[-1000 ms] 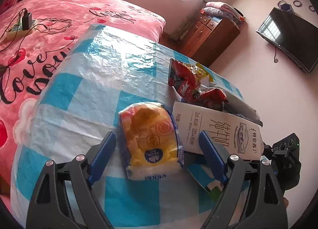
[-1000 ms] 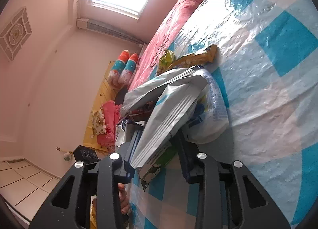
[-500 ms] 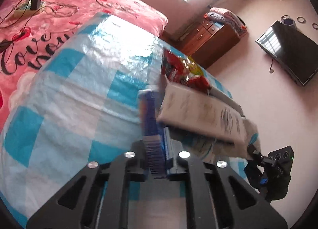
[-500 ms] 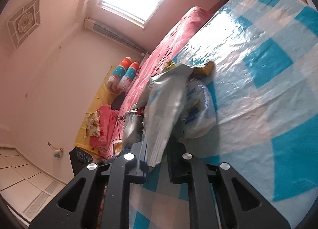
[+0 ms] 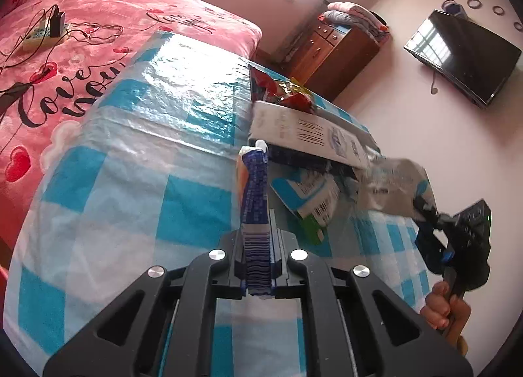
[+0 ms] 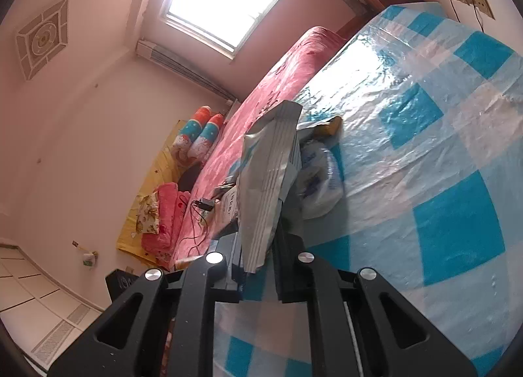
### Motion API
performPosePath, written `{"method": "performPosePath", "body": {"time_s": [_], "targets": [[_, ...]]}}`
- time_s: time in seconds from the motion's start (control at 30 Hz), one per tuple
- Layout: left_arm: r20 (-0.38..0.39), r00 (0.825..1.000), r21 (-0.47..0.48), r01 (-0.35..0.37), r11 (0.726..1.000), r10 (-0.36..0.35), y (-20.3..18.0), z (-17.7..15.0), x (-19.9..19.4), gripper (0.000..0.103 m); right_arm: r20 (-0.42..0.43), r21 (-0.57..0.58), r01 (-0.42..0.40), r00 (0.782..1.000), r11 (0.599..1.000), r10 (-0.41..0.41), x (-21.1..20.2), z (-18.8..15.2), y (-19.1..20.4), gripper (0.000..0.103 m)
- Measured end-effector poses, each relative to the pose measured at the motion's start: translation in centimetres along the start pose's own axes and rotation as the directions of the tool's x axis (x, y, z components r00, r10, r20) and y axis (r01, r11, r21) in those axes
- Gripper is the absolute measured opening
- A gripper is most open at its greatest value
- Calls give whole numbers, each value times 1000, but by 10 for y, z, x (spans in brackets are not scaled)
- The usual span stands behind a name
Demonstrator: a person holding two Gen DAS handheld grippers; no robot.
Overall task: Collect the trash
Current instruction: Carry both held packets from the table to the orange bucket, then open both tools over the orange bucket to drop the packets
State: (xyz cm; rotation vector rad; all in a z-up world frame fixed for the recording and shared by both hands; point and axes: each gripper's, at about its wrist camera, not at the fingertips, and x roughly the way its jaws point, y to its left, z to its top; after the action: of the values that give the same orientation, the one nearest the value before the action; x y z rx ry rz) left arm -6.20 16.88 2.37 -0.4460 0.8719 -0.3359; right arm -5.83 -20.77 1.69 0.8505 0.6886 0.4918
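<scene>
Left wrist view shows your left hand-held gripper (image 5: 256,265) clamped on the blue snack wrapper (image 5: 254,200), lifted off the checkered table (image 5: 137,200); your right hand-held gripper (image 6: 258,265) pinches the silver bag (image 6: 268,180). Next, carry both to a bin, which is unseen; the red packet (image 5: 284,92) probably remains.

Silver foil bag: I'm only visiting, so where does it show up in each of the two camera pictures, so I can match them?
Left wrist view: the crumpled silver foil bag is at the right side, pinched in the jaws of the right gripper.
Right wrist view: the same bag is in the centre, rising from the jaws.
Shared landmark: the blue-and-white checked plastic cloth.
</scene>
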Motion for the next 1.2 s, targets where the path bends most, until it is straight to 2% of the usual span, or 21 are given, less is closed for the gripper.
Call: {"method": "performPosePath", "body": {"time_s": [0.2, 0.4, 0.53, 0.63, 0.8, 0.9, 1.0, 1.1, 1.13, 1.17, 1.2], "targets": [[15, 1000, 38, 9, 999, -10, -1, -15, -28, 10, -34, -7, -42, 999, 999, 41, 1, -11, 29, 13], [55, 998, 55, 5, 999, -8, 8, -25, -60, 10, -115, -37, -99, 989, 994, 94, 16, -34, 68, 13], [82, 997, 42, -12, 999, 9, 22, -33, -86, 10, -196, -87, -134, 974, 987, 115, 35, -56, 102, 13], [100, 994, 23, -35, 999, 33, 35, -38, -103, 10, -271, -120, -167, 954, 979, 130, 55, -75, 129, 13], [132, 984, -35, -116, 993, 120, 76, -52, -142, 11, -413, -179, -230, 900, 957, 139, 98, -114, 175, 13], [147, 970, -97, -181, 979, 194, 109, -65, -165, 11, -497, -206, -271, 857, 940, 138, 125, -142, 202, 13], [136, 958, -163, -230, 959, 253, 139, -80, -179, 11, -591, -224, -310, 797, 924, 124, 158, -175, 227, 13], [122, 945, -221, -273, 936, 305, 168, -95, -191, 11, -653, -254, -332, 752, 909, 92, 180, -207, 244, 13], [119, 939, -235, -289, 928, 323, 175, -99, -193, 11, -678, -257, -341, 730, 904, 82, 188, -219, 249, 14], [115, 932, -251, -309, 917, 345, 185, -105, -195, 13, -705, -258, -348, 706, 901, 71, 197, -233, 253, 14], [105, 926, -266, -325, 908, 363, 193, -110, -197, 17, -719, -268, -344, 693, 900, 51, 202, -244, 255, 16]]}}
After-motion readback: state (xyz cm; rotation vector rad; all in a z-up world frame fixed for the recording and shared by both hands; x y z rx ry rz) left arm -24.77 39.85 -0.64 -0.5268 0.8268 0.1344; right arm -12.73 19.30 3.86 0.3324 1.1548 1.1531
